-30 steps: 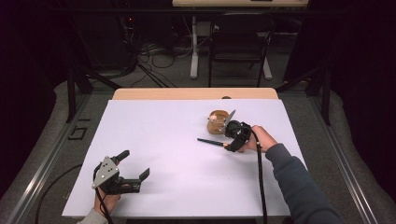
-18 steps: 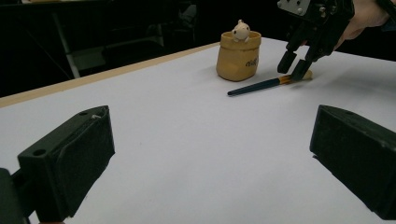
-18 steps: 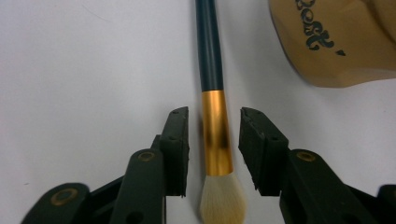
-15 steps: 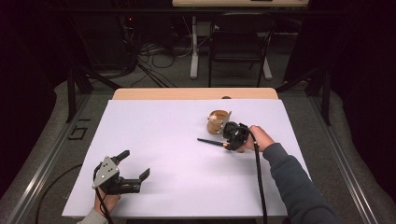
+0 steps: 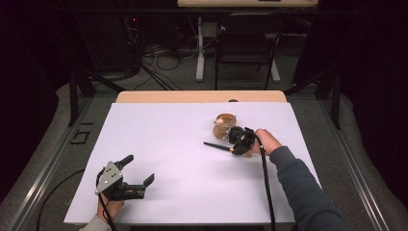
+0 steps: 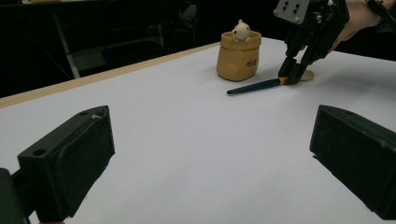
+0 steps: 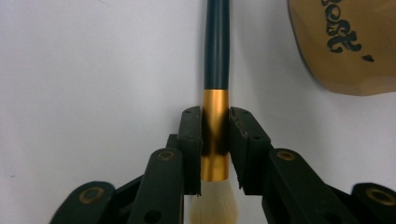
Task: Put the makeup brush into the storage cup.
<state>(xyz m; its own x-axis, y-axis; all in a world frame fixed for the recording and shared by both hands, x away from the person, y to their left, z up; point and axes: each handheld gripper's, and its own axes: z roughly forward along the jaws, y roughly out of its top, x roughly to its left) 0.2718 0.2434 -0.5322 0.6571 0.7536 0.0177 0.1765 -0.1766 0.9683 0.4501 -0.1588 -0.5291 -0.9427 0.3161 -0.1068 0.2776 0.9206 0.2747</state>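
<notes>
Gripping the brush (image 7: 216, 93) by its gold ferrule, the right gripper (image 7: 215, 140) has just been closing, and its two black jaws now press on either side of the metal band. The dark handle runs away from the jaws across the white table (image 5: 168, 144), and pale bristles show just behind the pads. In the high view the right gripper (image 5: 239, 144) stands right of centre on the table, the brush handle (image 5: 215, 146) pointing left from it and lying flat on the surface.

Progress, judged from the frames: the grasp is made, but the brush is not yet lifted; its length rests on the tabletop. What remains, most likely, is raising it and standing it in the tan holder (image 5: 224, 124), which sits just beyond the gripper on the far side. In the left gripper view the holder (image 6: 238, 56) is upright, mouth open, with a small white figure (image 6: 241, 31) perched at its rim.

The left gripper (image 5: 126, 179) rests near the left front corner, jaws spread wide with nothing between them, well apart from the work.

Obstructions: the figure takes up part of the holder's opening, and the holder stands very close to the right gripper, so a swing of the handle could knock it. Otherwise the table around the brush is bare. A chair (image 5: 245, 43) and cables lie beyond the far edge, out of the working area.
</notes>
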